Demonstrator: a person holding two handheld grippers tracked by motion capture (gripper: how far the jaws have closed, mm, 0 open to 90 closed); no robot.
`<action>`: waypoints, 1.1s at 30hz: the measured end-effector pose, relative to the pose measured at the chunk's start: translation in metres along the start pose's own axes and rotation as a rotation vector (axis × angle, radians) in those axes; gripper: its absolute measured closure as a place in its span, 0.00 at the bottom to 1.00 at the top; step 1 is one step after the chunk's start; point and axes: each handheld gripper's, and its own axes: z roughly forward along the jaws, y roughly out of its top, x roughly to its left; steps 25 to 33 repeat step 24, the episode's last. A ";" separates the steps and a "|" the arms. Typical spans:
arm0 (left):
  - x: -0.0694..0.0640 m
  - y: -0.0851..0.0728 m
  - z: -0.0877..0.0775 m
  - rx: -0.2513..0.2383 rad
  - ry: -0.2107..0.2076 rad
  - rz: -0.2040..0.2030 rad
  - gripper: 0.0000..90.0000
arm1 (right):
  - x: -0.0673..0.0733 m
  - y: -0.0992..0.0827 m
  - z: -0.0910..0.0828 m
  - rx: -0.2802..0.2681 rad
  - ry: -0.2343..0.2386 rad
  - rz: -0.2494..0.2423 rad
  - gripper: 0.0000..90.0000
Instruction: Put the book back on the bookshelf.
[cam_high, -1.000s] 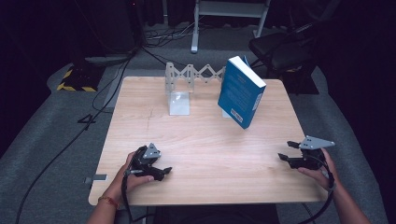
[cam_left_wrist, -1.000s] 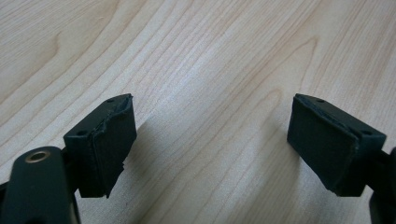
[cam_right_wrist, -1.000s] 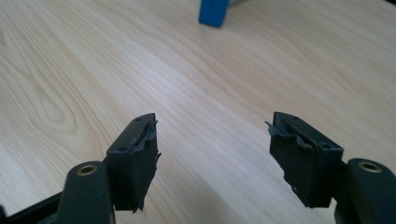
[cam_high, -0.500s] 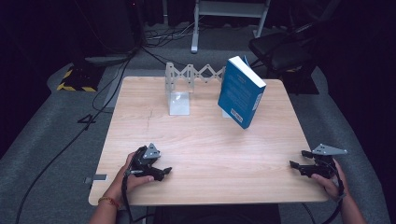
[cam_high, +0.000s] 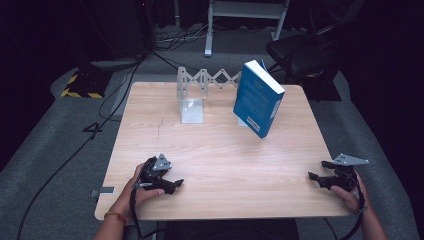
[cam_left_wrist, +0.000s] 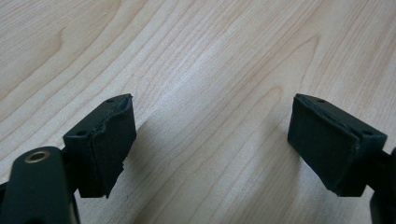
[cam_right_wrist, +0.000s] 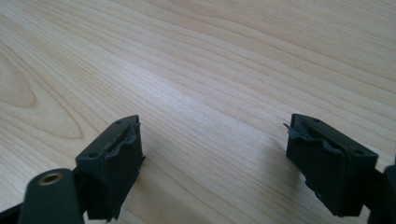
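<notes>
Pale wood table (cam_high: 215, 165), both grippers down at the near edge, blue book (cam_high: 257, 97) propped at the back.

Left gripper (cam_high: 172, 184) resting on the wood near the front left corner, jaws spread wide, nothing but bare grain between the pads (cam_left_wrist: 109, 142). Right gripper (cam_high: 316, 176) low at the front right corner, jaws just opened to a wide gap, likewise empty over bare wood. Book standing tilted toward the far right, well apart from both grippers, just beside a white folding rack (cam_high: 200, 80) and a clear stand (cam_high: 192, 110).
</notes>
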 end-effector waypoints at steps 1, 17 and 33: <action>0.000 0.000 0.000 -0.001 -0.003 -0.001 0.17 | 0.000 0.000 0.000 0.001 0.001 0.000 0.21; 0.001 0.001 0.001 0.000 -0.003 -0.001 0.17 | 0.000 0.000 0.000 0.001 -0.001 0.000 0.20; 0.001 0.001 0.001 -0.001 0.002 -0.005 0.17 | 0.000 0.000 0.000 0.002 0.001 0.000 0.20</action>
